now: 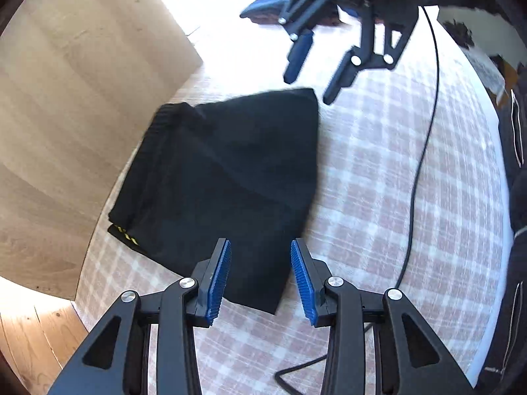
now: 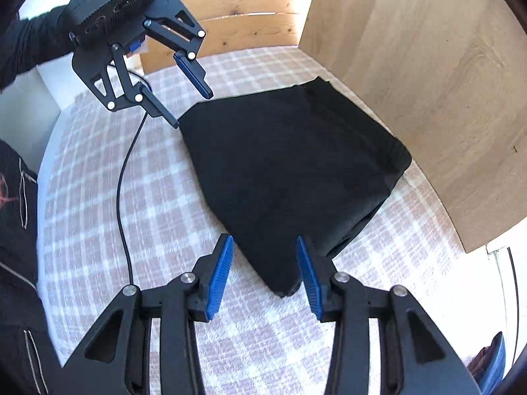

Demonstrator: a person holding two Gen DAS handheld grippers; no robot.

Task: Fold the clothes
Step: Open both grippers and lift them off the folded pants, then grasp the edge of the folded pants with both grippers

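A black garment (image 1: pixel 230 171), folded into a compact packet, lies on a pink-and-white checked cloth (image 1: pixel 378 181). My left gripper (image 1: pixel 260 242) hovers at the packet's near corner, its blue pads apart and pressing on nothing. My right gripper (image 1: pixel 309 89) hangs over the far corner, its fingers spread. In the right wrist view the same garment (image 2: pixel 290 164) lies on the cloth (image 2: pixel 115 247). There my right gripper (image 2: pixel 264 237) stands open above the near corner with nothing gripped. My left gripper (image 2: pixel 191 110), held by a gloved hand, is open at the far corner.
A light wooden panel (image 1: pixel 82 98) (image 2: pixel 428 98) stands right beside the garment. A black cable (image 1: pixel 425 138) (image 2: pixel 122 181) trails across the cloth. Blue clothing (image 1: pixel 266 5) (image 2: pixel 494 358) lies farther off. A person's dark jacket (image 1: pixel 513 164) (image 2: pixel 16 230) is at the edge.
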